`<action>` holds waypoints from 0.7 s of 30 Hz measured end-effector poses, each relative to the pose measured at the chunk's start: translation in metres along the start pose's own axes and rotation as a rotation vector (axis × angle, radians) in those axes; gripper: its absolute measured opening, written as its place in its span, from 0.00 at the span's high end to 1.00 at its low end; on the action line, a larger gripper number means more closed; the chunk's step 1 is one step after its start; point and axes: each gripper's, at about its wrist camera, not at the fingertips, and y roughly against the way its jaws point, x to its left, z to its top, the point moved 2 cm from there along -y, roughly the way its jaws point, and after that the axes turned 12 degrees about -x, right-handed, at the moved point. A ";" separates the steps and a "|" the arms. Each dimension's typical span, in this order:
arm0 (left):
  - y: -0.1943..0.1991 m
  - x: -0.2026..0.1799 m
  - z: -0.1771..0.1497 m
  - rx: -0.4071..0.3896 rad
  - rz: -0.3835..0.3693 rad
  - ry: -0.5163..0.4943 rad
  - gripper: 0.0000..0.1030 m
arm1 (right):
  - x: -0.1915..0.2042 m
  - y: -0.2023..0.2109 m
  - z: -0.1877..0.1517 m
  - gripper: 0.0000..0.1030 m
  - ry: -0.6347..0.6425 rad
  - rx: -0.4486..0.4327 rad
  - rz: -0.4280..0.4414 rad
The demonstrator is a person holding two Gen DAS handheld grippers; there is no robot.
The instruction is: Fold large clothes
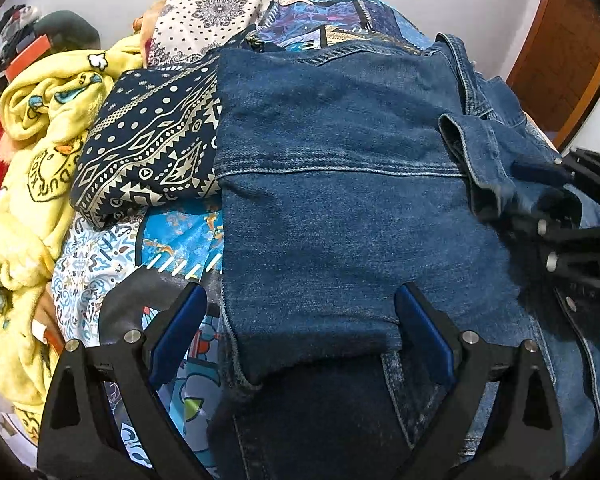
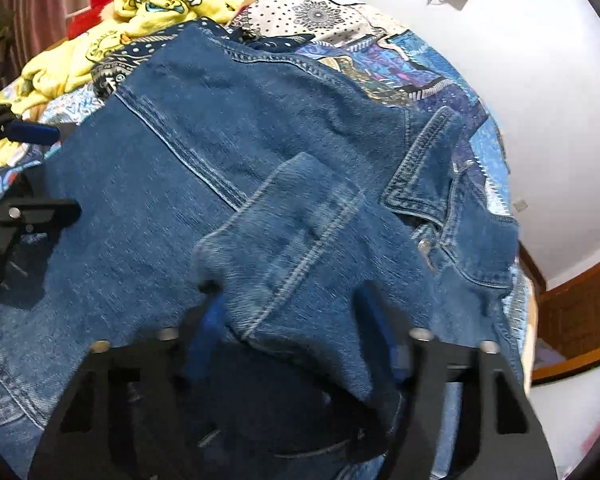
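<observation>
The right gripper (image 2: 288,320) seems pinched on the sleeve (image 2: 284,232), jacket (image 2: 140,208) body lying ahead-left of it, toward the spread left gripper (image 1: 300,320).

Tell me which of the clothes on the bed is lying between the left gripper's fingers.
The denim jacket; the yellow fleece and navy patterned cloth lie away from it.
</observation>
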 end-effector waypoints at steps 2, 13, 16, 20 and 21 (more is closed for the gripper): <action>0.004 -0.001 0.002 0.006 0.007 0.001 0.09 | -0.001 0.010 0.007 0.85 -0.032 -0.043 -0.015; 0.067 -0.043 0.043 -0.163 0.061 -0.165 0.12 | -0.065 0.063 0.006 0.86 -0.330 -0.144 -0.047; 0.076 -0.058 0.053 -0.182 0.055 -0.184 0.12 | -0.086 0.080 -0.009 0.87 -0.428 -0.149 -0.049; 0.094 -0.076 0.064 -0.211 0.008 -0.188 0.12 | -0.108 0.104 -0.035 0.87 -0.533 -0.170 -0.055; 0.099 -0.081 0.069 -0.224 0.009 -0.200 0.12 | -0.111 0.106 -0.039 0.87 -0.549 -0.173 -0.058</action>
